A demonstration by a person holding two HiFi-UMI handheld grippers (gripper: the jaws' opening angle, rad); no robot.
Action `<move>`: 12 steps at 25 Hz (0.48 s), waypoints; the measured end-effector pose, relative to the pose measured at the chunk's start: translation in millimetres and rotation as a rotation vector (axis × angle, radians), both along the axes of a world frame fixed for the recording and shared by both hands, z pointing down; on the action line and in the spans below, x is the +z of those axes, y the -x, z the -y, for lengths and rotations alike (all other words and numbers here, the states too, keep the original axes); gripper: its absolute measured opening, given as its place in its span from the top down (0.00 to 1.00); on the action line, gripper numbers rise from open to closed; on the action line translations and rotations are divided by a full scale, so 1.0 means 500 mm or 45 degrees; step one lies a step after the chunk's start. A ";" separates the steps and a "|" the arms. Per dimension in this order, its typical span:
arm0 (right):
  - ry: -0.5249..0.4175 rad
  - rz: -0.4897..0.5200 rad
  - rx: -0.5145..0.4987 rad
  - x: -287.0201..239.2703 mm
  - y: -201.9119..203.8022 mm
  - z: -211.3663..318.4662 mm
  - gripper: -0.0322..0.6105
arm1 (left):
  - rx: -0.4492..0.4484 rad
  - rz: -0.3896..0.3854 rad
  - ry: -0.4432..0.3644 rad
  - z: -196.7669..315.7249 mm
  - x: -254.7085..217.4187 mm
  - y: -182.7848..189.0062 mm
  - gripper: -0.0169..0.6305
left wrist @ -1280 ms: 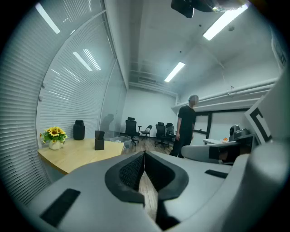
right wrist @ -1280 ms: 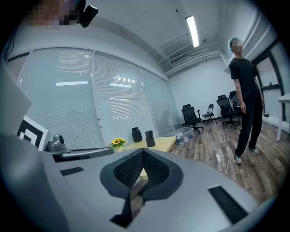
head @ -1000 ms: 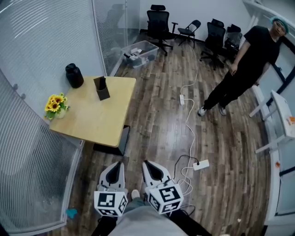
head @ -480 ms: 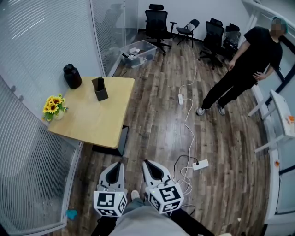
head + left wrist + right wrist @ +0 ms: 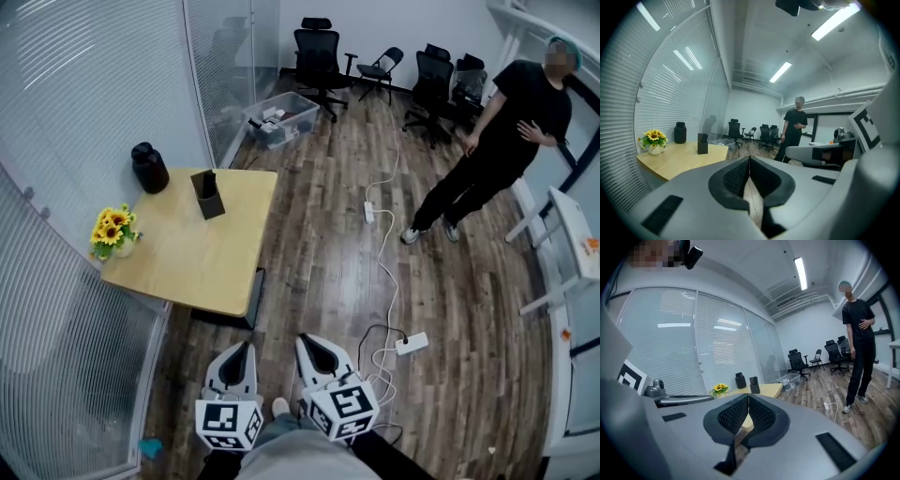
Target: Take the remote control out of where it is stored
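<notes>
A black holder (image 5: pixel 208 195) stands upright on the wooden table (image 5: pixel 197 253) at the left, with a dark remote control sticking out of its top. The holder also shows small in the left gripper view (image 5: pixel 702 144) and in the right gripper view (image 5: pixel 754 385). My left gripper (image 5: pixel 242 350) and right gripper (image 5: pixel 314 344) hang side by side above the floor at the bottom of the head view, well short of the table. Both are shut with nothing between the jaws, as the left gripper (image 5: pixel 749 159) and right gripper (image 5: pixel 748 396) views show.
A black jar (image 5: pixel 150 167) and a small pot of sunflowers (image 5: pixel 112 230) share the table. A white cable with power strips (image 5: pixel 411 343) runs over the wood floor. A person in black (image 5: pixel 497 141) stands at the right. A plastic bin (image 5: pixel 281 114) and office chairs (image 5: pixel 317 54) are at the back.
The head view has shifted a little, so the table sits slightly lower and to the right. The person at the right has brought a hand up to the chest. Both grippers stay shut.
</notes>
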State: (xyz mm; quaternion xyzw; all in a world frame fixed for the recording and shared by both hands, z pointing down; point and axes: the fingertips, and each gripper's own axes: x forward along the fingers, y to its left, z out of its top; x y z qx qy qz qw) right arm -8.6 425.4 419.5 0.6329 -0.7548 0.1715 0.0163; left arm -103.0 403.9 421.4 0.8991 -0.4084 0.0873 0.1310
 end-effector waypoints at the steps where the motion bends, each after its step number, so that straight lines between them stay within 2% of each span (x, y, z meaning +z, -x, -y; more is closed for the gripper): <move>1: -0.001 -0.004 0.003 -0.002 0.002 0.003 0.94 | 0.003 -0.003 -0.001 0.003 -0.002 0.003 0.96; 12: -0.012 -0.012 0.044 0.006 0.033 0.027 0.94 | 0.024 -0.002 0.026 0.031 0.025 0.033 0.96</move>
